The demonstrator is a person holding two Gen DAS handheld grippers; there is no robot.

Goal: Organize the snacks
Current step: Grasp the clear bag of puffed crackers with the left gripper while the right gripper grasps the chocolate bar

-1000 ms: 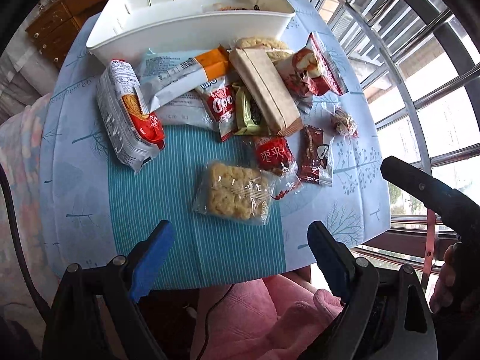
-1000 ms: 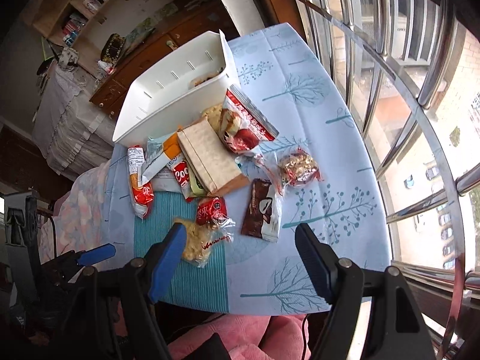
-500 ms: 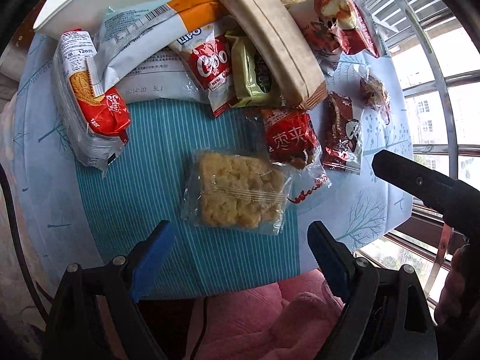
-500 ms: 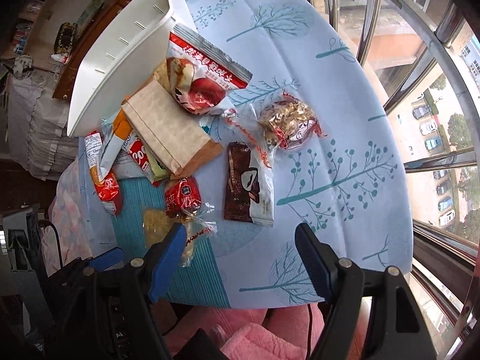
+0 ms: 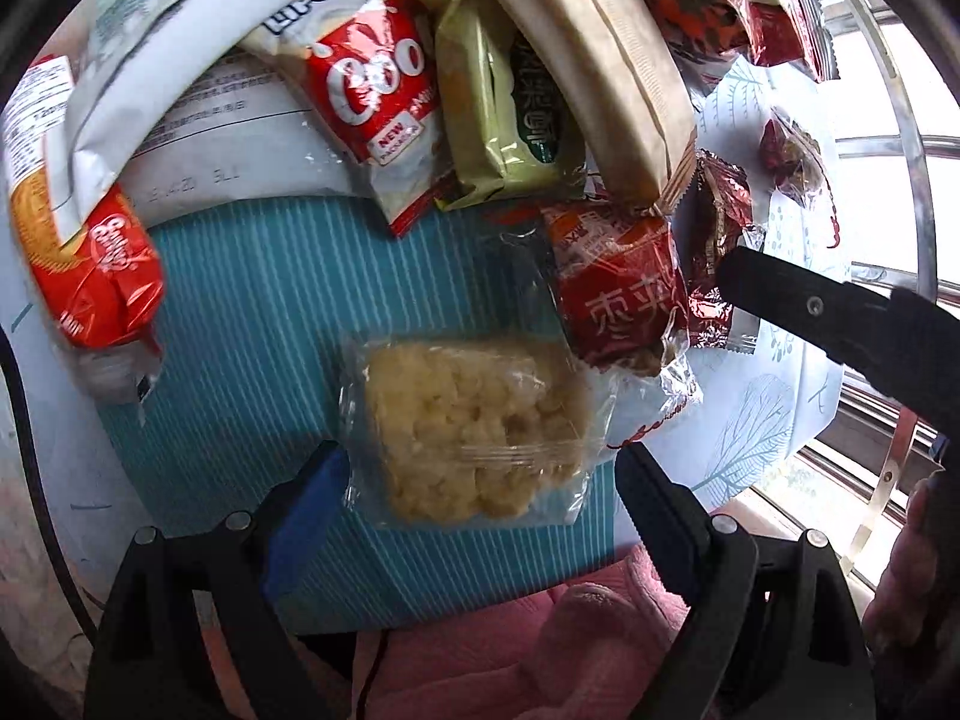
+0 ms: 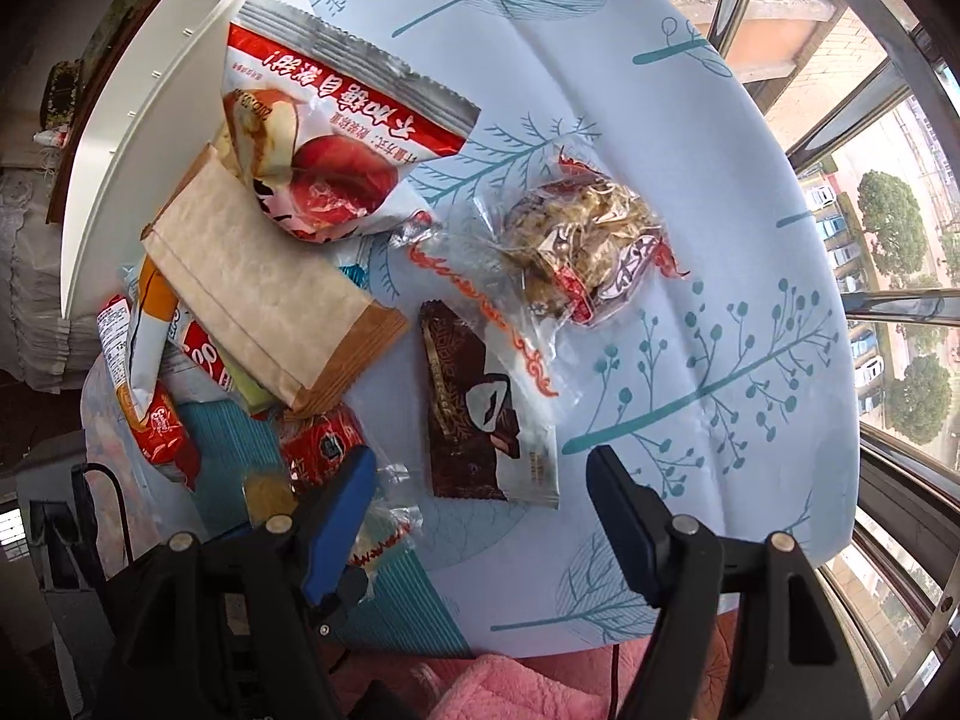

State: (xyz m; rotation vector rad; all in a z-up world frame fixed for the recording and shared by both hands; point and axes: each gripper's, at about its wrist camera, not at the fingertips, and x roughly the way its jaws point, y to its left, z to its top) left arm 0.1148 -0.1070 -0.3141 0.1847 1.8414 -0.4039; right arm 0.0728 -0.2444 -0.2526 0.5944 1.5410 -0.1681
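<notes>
Snack packets lie in a heap on the table. My left gripper (image 5: pixel 480 468) is open, its fingers either side of a clear packet of yellow puffed cake (image 5: pixel 474 426) on the teal striped mat (image 5: pixel 252 312). My right gripper (image 6: pixel 486 480) is open, low over a dark brown chocolate packet (image 6: pixel 480 408). A small red packet (image 5: pixel 618 294) lies beside the cake. A white bin (image 6: pixel 174 90) stands behind the heap.
A brown paper packet (image 6: pixel 264 294), a red-and-white bread bag (image 6: pixel 324 138), a clear nut-cake packet (image 6: pixel 588 240), red biscuit packs (image 5: pixel 90 264) and a green packet (image 5: pixel 510 114) lie around. The table edge and pink cloth (image 5: pixel 540 648) are close below. Window bars stand at the right.
Both grippers have moved down and forward toward the table. The left now brackets the yellow cake packet; the right has closed in on the chocolate packet. Both stay open.
</notes>
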